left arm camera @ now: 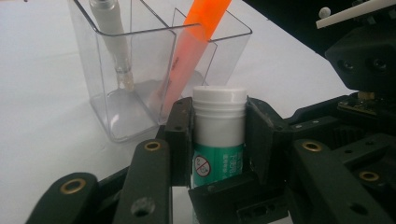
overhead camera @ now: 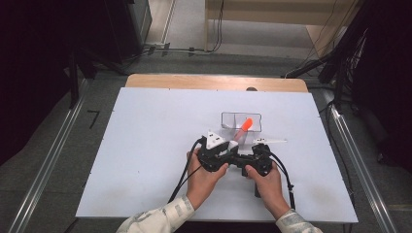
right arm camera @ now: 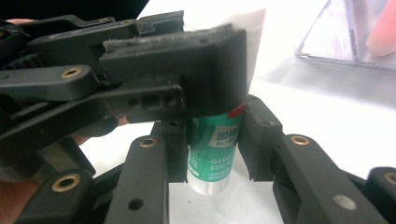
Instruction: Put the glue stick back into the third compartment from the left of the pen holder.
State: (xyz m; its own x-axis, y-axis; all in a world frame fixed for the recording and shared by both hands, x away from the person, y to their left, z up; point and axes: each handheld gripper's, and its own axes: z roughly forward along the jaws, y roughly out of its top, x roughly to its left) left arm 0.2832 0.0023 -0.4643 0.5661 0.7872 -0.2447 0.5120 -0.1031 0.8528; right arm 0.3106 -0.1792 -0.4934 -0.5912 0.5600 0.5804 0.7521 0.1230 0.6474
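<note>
White table (overhead camera: 145, 145) under dim studio surrounds, grey floor and cables beyond its far edge: you stand at the near edge, a pair of tongs in each hand, both meeting over one glue stick (left arm camera: 218, 140) near the table's middle, slightly toward the right edge.

Your left tongs (overhead camera: 224, 151) hold the stick across its upper body just under the white cap, pads pressed to both sides. Your right tongs (overhead camera: 250, 160) hold the green lower barrel, also pressed from both sides, part-closed to the stick's width. The stick stands upright, its base at or just above the table; which, you cannot tell.

Beyond it stands one clear two-compartment holder (overhead camera: 241, 122), with one orange marker (left arm camera: 196, 46) leaning in one compartment and one white pen (left arm camera: 112, 42) in the other. One white pen-like thing (overhead camera: 269, 141) lies on the table to the holder's right.

Likely risks: pull the two grips apart unevenly and the cap may jam or the stick twist out of one pair; swing forward and you could knock the light holder over.
</note>
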